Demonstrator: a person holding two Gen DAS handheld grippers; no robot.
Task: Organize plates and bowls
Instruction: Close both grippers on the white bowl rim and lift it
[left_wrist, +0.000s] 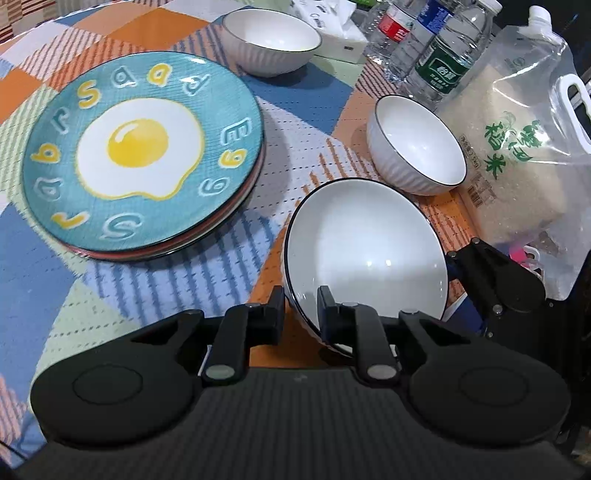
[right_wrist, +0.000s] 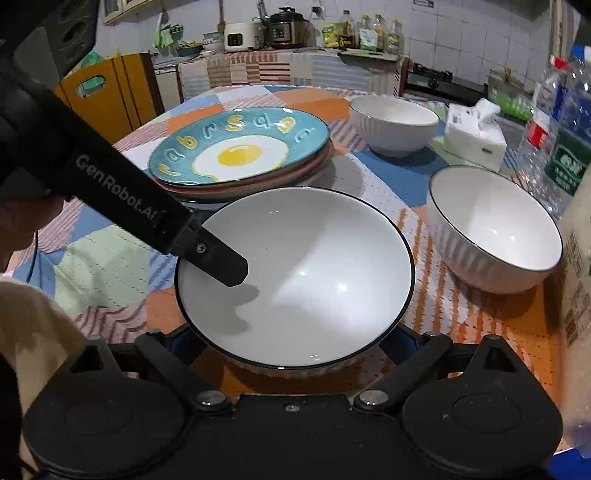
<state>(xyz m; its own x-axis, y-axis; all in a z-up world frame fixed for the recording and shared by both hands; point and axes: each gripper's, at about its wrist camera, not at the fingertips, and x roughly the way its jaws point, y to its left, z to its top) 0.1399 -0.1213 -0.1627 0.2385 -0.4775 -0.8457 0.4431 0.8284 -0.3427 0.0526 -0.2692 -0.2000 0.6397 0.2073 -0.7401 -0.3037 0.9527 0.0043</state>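
Left gripper: my jaws are closed on the rim of the nearest bowl, one finger outside the wall and one finger inside the basin.
Right gripper: my jaws stand wide apart, one on each side of the same bowl's near wall; whether the pads touch it I cannot tell.
Nearest bowl: white with a dark rim line, tilted in the left wrist view, at the near edge of the table; whether its base rests on the cloth I cannot tell.
Second bowl: white, ribbed outside, upright on the cloth just beyond the nearest bowl, toward the right edge.
Third bowl: same pattern, upright near the far edge, well apart from the other two.
Plate stack: several plates, the top one teal with a fried-egg picture and raised letters, left of the bowls, about mid-table.
Rice bag: clear pouch with a handle, at the right edge, just beside the second bowl.
Water bottles: grouped at the far right corner, behind the rice bag.
Tissue box: near the far edge, between the third bowl and the bottles.
Table cover: patchwork cloth in orange, blue, green and white.
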